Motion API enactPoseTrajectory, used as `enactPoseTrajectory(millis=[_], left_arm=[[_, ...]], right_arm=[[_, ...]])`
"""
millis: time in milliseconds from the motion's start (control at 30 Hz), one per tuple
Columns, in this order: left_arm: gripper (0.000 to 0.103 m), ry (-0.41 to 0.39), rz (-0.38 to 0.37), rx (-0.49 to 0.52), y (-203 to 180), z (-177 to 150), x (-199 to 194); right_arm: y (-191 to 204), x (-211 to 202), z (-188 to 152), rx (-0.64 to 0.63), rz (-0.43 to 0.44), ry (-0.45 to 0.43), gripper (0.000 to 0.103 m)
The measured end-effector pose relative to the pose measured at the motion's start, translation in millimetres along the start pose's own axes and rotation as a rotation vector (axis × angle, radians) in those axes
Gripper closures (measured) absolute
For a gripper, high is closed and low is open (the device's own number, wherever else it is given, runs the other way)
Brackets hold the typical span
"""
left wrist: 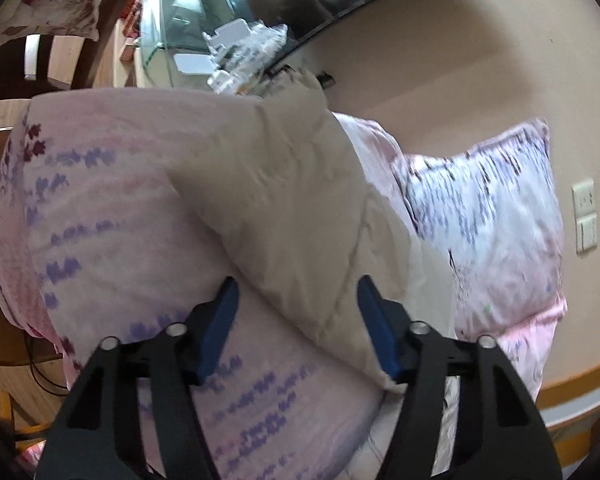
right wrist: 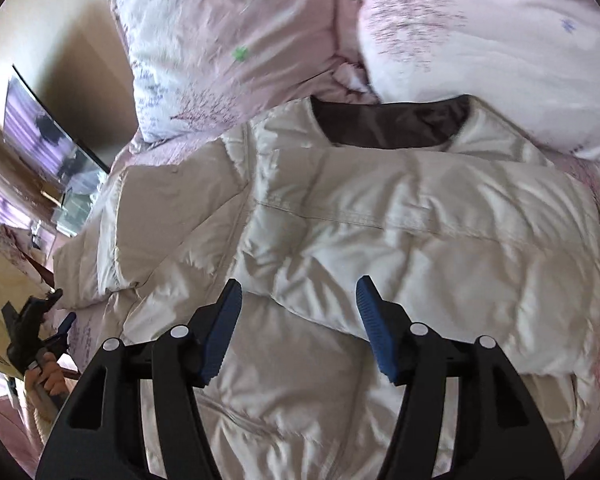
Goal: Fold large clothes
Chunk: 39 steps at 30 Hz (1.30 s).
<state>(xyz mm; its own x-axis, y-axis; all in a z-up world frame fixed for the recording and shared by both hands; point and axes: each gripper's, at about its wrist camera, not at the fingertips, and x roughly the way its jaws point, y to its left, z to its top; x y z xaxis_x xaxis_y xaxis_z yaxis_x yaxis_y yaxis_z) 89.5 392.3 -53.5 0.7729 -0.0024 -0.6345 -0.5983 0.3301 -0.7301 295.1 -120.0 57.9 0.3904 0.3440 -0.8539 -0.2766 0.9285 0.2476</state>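
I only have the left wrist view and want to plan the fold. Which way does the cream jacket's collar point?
Observer: The cream quilted puffer jacket lies spread on the pink floral bedding, and its dark brown lined collar points toward the pink floral pillows.
Operator: Is the right gripper holding it?
Observer: No. The right gripper is open over the jacket's middle, with nothing pinched.
Operator: Where is a sleeve?
Observer: One cream sleeve reaches out at the picture's left.
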Motion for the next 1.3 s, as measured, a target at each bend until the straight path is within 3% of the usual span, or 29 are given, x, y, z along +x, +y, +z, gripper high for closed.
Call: enactPoseTrajectory(millis=[67, 133, 233, 367, 500, 667, 833, 1000, 1167, 1300], left_arm=[[0.055, -0.018, 0.016, -0.012, 2, 6, 2], [0.076, -0.019, 0.039, -0.018, 3, 13, 7], [0.094, 0.005, 0.04, -0.011, 2, 20, 16], [0.098, -0.027, 0.024, 0.069, -26, 24, 4], [0.098, -0.06, -0.059, 0.181, -75, 22, -19], [0.098, -0.075, -0.17, 0.381, -157, -4, -39], [0.098, -0.031, -0.318, 0.573, -238, -58, -51], [0.098, 0.091, -0.441, 0.76, -305, -136, -42], [0.098, 0.253, -0.5, 0.892, -340, -219, -12], [0.098, 0.379, -0.47, 0.992, -347, -283, 19]], right_arm=[[-14, -12, -4, 0.013, 0.0, -0.013, 0.041], [-23, -23, -9, 0.023, -0.01, -0.023, 0.04], [-36, -37, -18, 0.027, -0.044, -0.043, 0.04], [-52, -57, -25, 0.039, -0.087, -0.086, 0.039], [-71, -75, -32, 0.071, -0.105, -0.125, 0.039], [-95, -87, -39, 0.121, -0.122, -0.152, 0.037], [-113, -98, -49, 0.149, -0.146, -0.172, 0.037], [-128, -110, -57, 0.19, -0.146, -0.199, 0.037], [-148, -121, -66, 0.248, -0.153, -0.22, 0.037], [-162, -124, -71, 0.283, -0.164, -0.228, 0.037]])
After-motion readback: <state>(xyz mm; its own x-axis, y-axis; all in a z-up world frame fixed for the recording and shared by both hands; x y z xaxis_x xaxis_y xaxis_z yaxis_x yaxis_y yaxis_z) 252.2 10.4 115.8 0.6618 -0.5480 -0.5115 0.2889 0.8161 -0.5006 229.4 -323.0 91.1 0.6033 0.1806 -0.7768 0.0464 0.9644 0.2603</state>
